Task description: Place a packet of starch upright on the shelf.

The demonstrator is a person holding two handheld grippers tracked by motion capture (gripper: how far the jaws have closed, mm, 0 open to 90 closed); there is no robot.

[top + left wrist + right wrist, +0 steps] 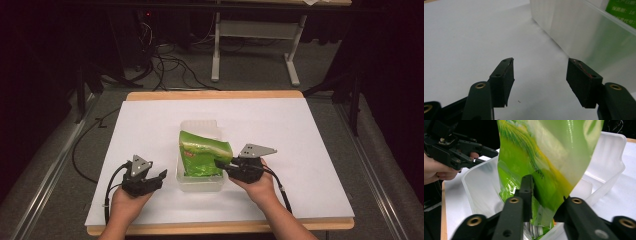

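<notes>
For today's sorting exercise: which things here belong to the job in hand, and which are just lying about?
In the job:
green plastic snack bag
clear plastic tub
right gripper
left gripper

Lying about:
black cables on the floor
grey metal table frame

I'm looking into a lab-style recording room: black curtains are hanging around, loose cables [170, 67] are trailing over grey carpet, and a white-topped work table [150, 125] is standing between metal floor rails [50, 170].

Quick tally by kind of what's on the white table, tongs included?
Green snack bag: 1
Clear plastic bin: 1
Tongs: 2, the left tongs and the right tongs
Total: 4
</notes>
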